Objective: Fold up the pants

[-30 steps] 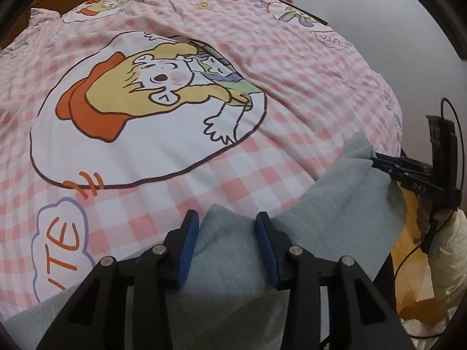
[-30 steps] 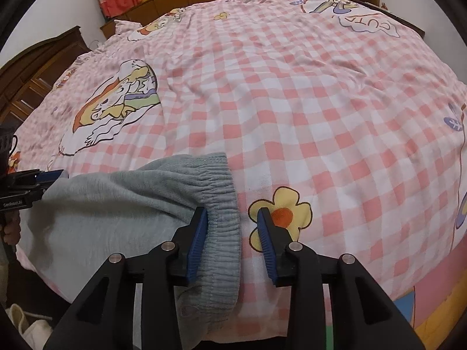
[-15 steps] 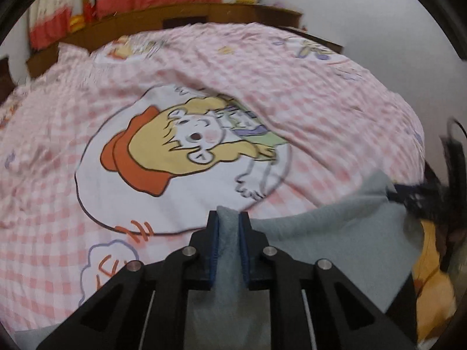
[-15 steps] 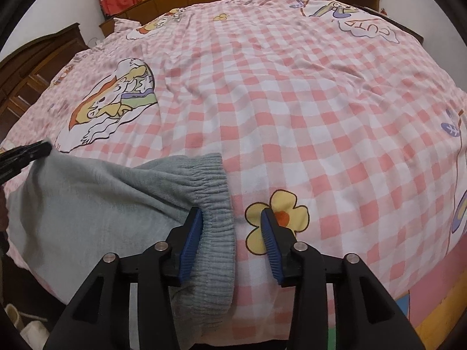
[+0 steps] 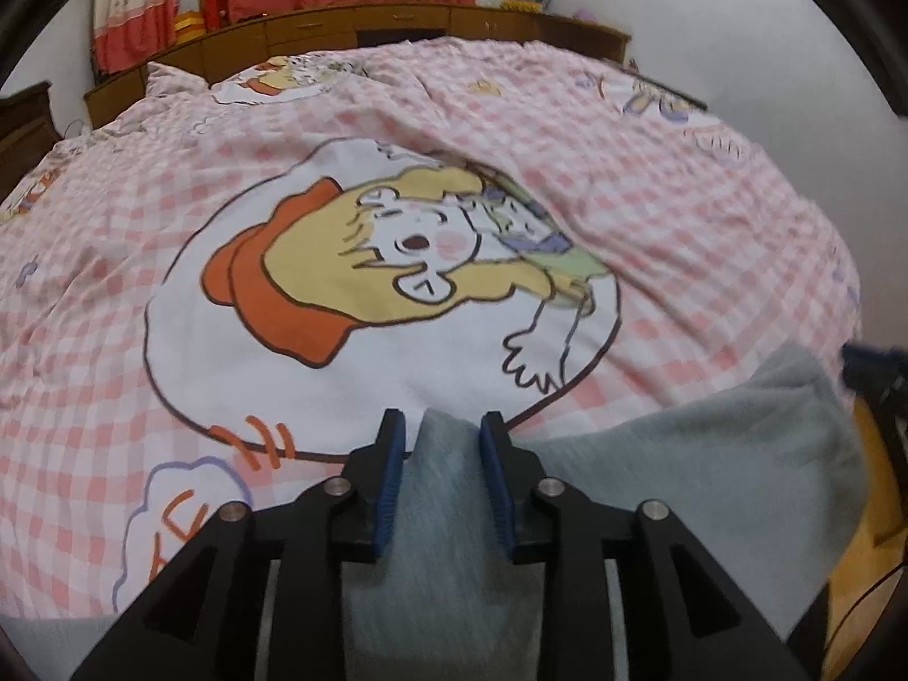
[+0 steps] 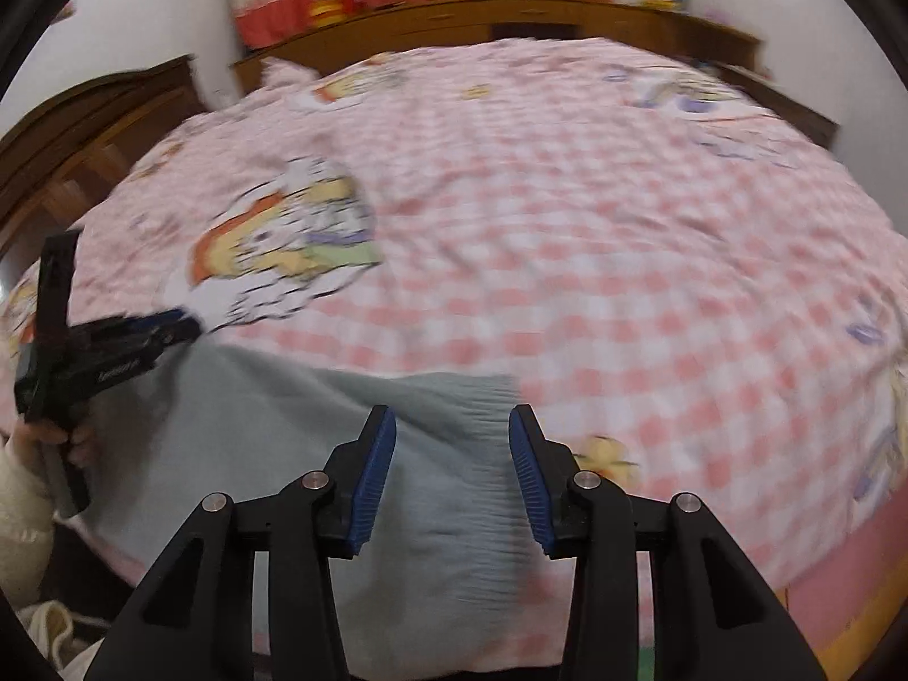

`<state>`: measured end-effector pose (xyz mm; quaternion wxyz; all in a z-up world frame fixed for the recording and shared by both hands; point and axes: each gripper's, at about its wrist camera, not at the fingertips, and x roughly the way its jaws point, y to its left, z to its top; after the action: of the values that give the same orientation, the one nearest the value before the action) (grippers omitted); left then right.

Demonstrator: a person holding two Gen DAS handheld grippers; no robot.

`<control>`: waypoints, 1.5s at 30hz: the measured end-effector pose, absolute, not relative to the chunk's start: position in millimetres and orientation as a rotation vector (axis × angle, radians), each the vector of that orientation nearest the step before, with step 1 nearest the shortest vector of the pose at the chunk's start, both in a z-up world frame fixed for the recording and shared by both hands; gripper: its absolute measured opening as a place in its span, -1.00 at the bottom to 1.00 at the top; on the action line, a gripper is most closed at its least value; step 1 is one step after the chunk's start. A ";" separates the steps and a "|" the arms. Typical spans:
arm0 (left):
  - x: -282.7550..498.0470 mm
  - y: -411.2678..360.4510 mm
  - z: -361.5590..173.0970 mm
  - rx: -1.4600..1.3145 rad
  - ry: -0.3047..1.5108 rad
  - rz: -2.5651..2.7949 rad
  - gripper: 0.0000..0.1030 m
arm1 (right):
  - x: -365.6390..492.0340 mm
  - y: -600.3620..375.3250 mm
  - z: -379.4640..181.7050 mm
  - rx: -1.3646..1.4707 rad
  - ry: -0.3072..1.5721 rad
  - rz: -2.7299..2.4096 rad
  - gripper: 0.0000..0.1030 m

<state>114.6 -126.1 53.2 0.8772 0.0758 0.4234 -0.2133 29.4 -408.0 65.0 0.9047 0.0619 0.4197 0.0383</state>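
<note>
Left gripper (image 5: pixel 441 437), clamped 0.5 s ago, now stands parted around the grey pants (image 5: pixel 709 442); right gripper (image 6: pixel 452 431) stays wide, both releasing on the bed (image 5: pixel 681 198).

Your right view smears the bedspread (image 6: pixel 596 261); the grey pants (image 5: pixel 709 454) run off the lower edge, legs unseen.
</note>
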 end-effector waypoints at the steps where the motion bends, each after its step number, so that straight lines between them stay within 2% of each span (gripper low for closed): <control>1: 110.5 -123.0 59.0 0.145 0.875 -0.438 -0.34 | 34.3 -401.7 61.0 0.123 0.885 0.115 -0.18; 2: 108.0 -120.5 62.9 0.136 0.867 -0.436 -0.27 | 39.2 -396.0 56.7 0.115 0.907 0.139 -0.18; 4: 94.1 -113.2 70.6 0.109 0.848 -0.445 0.15 | 53.2 -383.4 40.6 0.088 0.969 0.172 -0.18; 6: 80.9 -109.9 71.8 0.115 0.836 -0.450 0.22 | 70.7 -379.3 24.2 0.062 1.018 0.106 -0.18; 15: 48.7 -89.7 43.0 0.176 0.849 -0.334 0.28 | 107.3 -385.6 21.5 0.128 0.992 0.059 -0.18; 24: 34.7 -85.2 42.6 0.177 0.828 -0.298 0.37 | 26.1 -432.3 70.6 0.230 0.905 0.004 -0.18; 31: 13.3 -77.9 42.4 0.196 0.807 -0.247 0.41 | -38.0 -467.6 36.3 0.519 0.954 0.009 -0.18; 36: -3.0 -52.5 43.3 0.139 0.817 -0.196 0.44 | -43.5 -442.1 18.5 0.351 0.997 -0.016 -0.18; 42: -22.5 -16.2 47.8 0.106 0.802 -0.126 0.45 | -19.9 -422.4 5.5 0.370 0.999 -0.017 -0.18; 43: -26.5 -6.9 46.8 0.104 0.798 -0.100 0.46 | -17.5 -421.5 2.8 0.377 1.004 -0.035 -0.21; 45: -30.6 6.3 44.0 0.082 0.806 -0.077 0.47 | -18.3 -420.7 2.7 0.382 0.981 -0.085 -0.59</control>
<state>-30.6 6.3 44.0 0.9183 0.0397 0.3921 -0.0372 -18.3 -420.7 2.7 0.8638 0.1822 0.4680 -0.0408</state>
